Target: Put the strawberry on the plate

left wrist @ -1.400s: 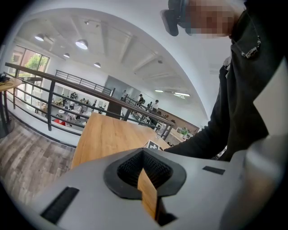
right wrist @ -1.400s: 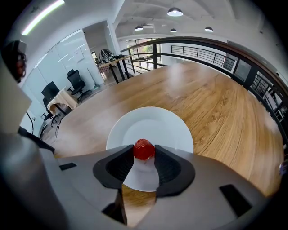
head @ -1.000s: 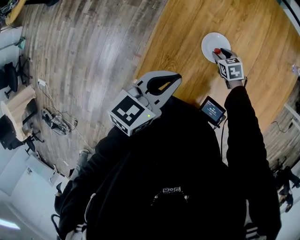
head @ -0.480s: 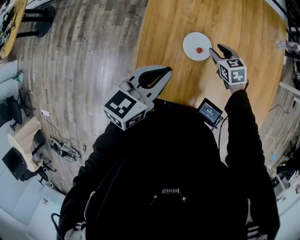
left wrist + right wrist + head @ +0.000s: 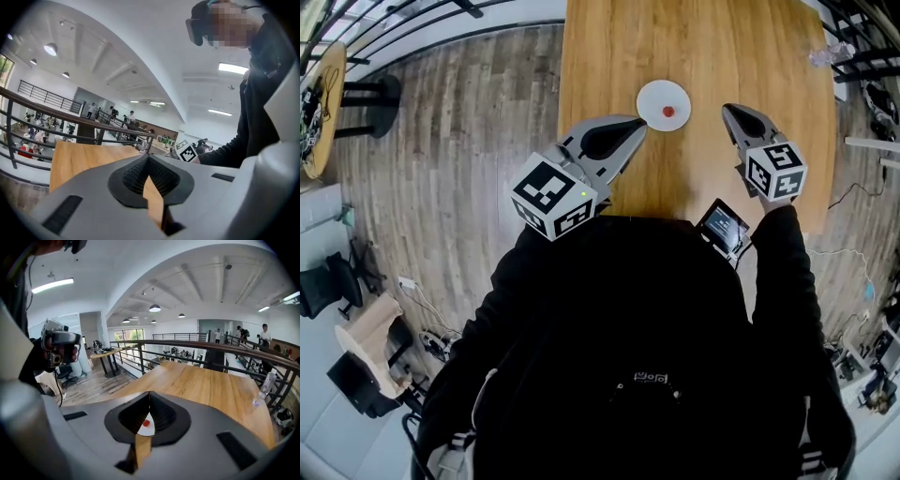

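Closest in, what looks like a small screen (image 5: 724, 225) sits at the near edge of the desk (image 5: 712, 56). The left hand-held gripper (image 5: 637, 127) is clenched on nothing, and the right hand-held gripper (image 5: 727, 112) has just snapped its jaws together, also empty. A bit further out, between their tips, the strawberry (image 5: 667, 112) sits on the white plate (image 5: 649, 94), and neither gripper touches it.

right gripper (image 5: 729, 111): we drew it back off the plate (image 5: 652, 94), now apart to its right | jaws: just closed, nothing between them | strawberry (image 5: 667, 112): now clear of our jaws | left gripper (image 5: 641, 125): we brought it nearer the plate
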A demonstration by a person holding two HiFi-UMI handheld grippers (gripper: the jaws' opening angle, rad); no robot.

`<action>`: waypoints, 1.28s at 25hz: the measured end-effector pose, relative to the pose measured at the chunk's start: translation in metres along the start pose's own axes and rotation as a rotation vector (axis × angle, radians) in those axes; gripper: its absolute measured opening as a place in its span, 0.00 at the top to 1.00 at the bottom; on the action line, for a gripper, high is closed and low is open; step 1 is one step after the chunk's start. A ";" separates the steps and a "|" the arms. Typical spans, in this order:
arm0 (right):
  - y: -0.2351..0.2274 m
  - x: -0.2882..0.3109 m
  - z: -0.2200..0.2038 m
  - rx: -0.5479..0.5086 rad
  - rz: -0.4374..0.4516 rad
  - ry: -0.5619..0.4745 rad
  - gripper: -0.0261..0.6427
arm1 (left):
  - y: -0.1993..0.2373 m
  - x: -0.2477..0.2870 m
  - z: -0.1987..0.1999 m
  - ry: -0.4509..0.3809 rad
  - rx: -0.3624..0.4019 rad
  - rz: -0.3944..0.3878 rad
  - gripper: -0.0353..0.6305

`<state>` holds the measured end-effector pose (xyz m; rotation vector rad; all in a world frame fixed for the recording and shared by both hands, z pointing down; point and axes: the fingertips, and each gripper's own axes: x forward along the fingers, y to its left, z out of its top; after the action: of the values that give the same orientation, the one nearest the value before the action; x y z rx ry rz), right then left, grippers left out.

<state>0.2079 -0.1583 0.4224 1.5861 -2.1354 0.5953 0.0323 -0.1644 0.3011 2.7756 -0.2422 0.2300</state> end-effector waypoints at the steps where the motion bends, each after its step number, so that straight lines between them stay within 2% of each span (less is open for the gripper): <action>1: 0.004 -0.017 0.012 -0.007 -0.005 -0.008 0.93 | -0.007 0.000 0.014 -0.006 0.005 -0.010 0.94; 6: 0.005 -0.082 0.055 0.050 -0.002 -0.106 0.93 | -0.030 0.019 0.051 -0.019 0.038 -0.059 0.94; 10: 0.013 -0.115 0.081 0.028 -0.019 -0.199 0.93 | -0.041 0.036 0.060 -0.023 0.087 -0.106 0.94; 15: 0.026 -0.139 0.109 0.041 0.015 -0.305 0.93 | -0.053 0.050 0.070 -0.027 0.116 -0.133 0.94; 22: 0.047 -0.139 0.124 0.003 0.069 -0.349 0.93 | -0.070 0.057 0.074 -0.040 0.138 -0.169 0.94; 32: 0.054 -0.119 0.119 -0.017 0.118 -0.316 0.93 | -0.049 0.053 0.062 -0.035 0.089 -0.107 0.94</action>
<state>0.1787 -0.1172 0.2526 1.6440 -2.4701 0.3802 0.1018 -0.1478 0.2374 2.8719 -0.0939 0.1692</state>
